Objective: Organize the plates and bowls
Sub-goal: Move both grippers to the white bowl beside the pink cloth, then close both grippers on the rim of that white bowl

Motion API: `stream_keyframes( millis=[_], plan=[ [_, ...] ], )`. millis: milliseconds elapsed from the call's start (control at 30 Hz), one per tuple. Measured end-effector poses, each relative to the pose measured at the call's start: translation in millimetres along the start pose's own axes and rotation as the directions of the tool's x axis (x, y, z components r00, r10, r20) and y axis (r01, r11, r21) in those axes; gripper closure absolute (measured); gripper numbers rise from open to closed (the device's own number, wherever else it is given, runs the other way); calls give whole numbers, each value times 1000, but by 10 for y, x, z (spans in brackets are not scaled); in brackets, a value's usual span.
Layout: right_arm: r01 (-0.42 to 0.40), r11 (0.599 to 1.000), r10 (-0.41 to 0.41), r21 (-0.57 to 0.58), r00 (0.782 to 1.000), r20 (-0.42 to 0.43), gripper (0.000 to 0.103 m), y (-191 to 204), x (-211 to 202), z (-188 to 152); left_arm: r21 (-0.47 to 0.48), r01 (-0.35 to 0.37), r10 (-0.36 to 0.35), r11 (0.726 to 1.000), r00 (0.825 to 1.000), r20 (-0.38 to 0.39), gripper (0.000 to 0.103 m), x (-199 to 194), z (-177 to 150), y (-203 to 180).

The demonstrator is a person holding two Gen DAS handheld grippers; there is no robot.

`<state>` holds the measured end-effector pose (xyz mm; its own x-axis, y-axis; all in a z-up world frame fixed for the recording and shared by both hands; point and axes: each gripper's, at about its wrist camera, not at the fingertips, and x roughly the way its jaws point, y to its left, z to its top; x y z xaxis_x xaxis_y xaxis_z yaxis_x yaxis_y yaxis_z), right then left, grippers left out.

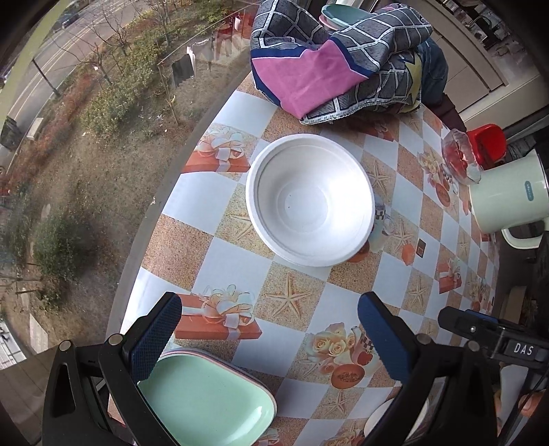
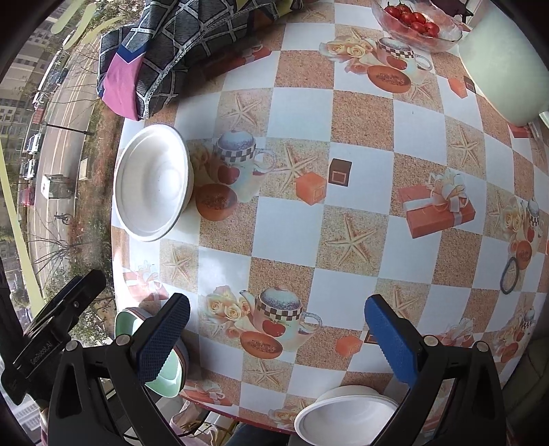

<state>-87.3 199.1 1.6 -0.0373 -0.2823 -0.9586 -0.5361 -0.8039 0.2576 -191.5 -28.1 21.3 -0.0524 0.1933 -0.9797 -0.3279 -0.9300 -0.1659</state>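
We see a white bowl point(image 1: 310, 200) of smooth, faintly glossy plastic or foam on a bench point(image 1: 219, 202) covered in glossy printed oilcloth. The green plate point(image 1: 206, 401) looks matt and finely speckled. The folded cloth point(image 1: 329, 58) is woven fabric. The fruit dish point(image 2: 417, 25) is clear glass. Our blue pads point(image 1: 156, 338) are rough, knurled rubber.

White letters "DAS" stood on a small black block on the other black gripper's body point(image 1: 494, 336) in the left wrist view. The pale green kettle's point(image 1: 507, 192) small teal label was unreadable.
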Motion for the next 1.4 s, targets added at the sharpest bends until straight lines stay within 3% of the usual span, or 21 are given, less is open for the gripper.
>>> stream_keyframes(
  millis=[600, 900, 1100, 1400],
  plan=[
    [-6, 999, 4, 54, 999, 36, 0, 43, 203, 337, 32, -79, 77, 996, 996, 42, 1, 174, 239, -86],
    [-39, 999, 37, 22, 997, 73, 0, 325, 403, 580, 11, -136, 135, 991, 989, 53, 1, 398, 526, -51],
    [46, 998, -41, -38, 993, 112, 0, 551, 582, 749, 10, -190, 189, 982, 981, 35, 1, 658, 655, -4],
    [107, 988, -96, -108, 990, 103, 0, 689, 847, 870, 9, -229, 228, 973, 974, 10, 5, 902, 771, 68]
  ],
)
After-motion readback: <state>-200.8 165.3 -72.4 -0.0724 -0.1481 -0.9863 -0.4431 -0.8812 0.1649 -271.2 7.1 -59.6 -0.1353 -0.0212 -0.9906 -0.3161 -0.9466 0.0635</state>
